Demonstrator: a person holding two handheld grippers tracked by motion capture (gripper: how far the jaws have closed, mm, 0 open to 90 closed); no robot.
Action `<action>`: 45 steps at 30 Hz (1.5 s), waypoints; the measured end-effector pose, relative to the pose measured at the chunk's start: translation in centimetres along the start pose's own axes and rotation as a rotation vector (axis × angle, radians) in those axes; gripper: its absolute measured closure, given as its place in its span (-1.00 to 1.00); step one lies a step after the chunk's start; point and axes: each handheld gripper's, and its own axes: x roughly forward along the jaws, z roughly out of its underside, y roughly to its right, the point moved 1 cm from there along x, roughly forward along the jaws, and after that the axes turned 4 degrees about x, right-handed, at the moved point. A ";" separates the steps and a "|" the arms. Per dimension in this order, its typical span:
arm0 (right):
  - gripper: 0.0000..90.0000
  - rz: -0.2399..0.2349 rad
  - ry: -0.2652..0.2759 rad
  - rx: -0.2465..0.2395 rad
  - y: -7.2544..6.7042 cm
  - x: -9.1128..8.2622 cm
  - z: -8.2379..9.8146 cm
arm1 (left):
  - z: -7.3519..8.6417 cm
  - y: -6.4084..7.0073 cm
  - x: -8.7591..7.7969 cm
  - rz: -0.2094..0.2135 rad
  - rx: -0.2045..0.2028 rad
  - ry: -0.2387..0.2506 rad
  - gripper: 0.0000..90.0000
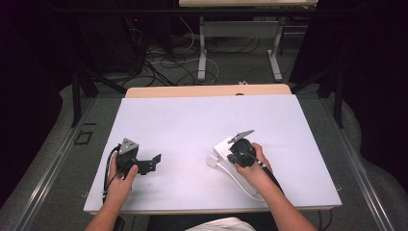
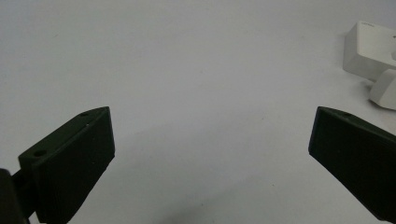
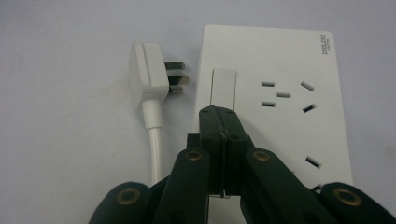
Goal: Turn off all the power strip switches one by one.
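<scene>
A white power strip [image 3: 289,60] lies flat on the white table sheet [image 1: 192,120], right of the middle. It has a rocker switch [image 3: 223,86] and several sockets. My right gripper [image 3: 219,114] is shut with nothing between its jaws, and its tips sit at the near end of the switch. The strip's white plug [image 3: 147,77] lies unplugged beside it, prongs towards the strip, on a white cable [image 3: 156,144]. My left gripper [image 2: 212,140] rests open over bare sheet at the left [image 1: 153,163], and the strip [image 2: 369,46] shows at its far right.
The strip's cable [image 1: 240,185] curves back under my right forearm towards the near edge. The table's wooden far edge [image 1: 207,90] shows beyond the sheet. Another table's legs [image 1: 202,53] and loose floor cables stand farther back.
</scene>
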 end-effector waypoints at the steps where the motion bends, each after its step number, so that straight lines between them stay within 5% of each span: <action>1: 1.00 0.002 -0.001 -0.009 0.1 0.0 0.0 | 0.0 0.0 0.0 0.000 0.001 -0.001 -0.99; 20: 1.00 -0.008 -0.002 -0.023 -0.1 0.2 -0.3 | 0.0 0.0 0.0 0.004 -0.007 0.002 -0.99; 23: 1.00 0.003 -0.047 -0.010 -0.2 0.0 -0.4 | 0.0 0.0 0.0 0.002 -0.006 -0.001 -0.99; 24: 1.00 -0.002 -0.001 -0.015 -0.1 0.3 -0.4 | 0.0 0.0 0.0 0.002 -0.006 -0.001 -0.99; 37: 1.00 -0.002 0.005 -0.018 -0.2 0.1 -1.3 | 0.0 0.0 0.1 0.002 -0.006 -0.002 -0.99; 38: 1.00 -0.011 0.052 -0.017 -0.2 0.5 -1.3 | 0.0 0.0 0.1 0.003 -0.005 -0.001 -0.99; 40: 1.00 -0.001 -0.004 -0.014 -0.2 0.2 -1.6 | 0.0 0.0 0.1 0.002 -0.002 -0.001 -0.99; 45: 1.00 -0.010 -0.001 -0.016 0.0 0.4 -2.0 | 0.0 0.0 0.1 0.002 0.001 -0.005 -0.99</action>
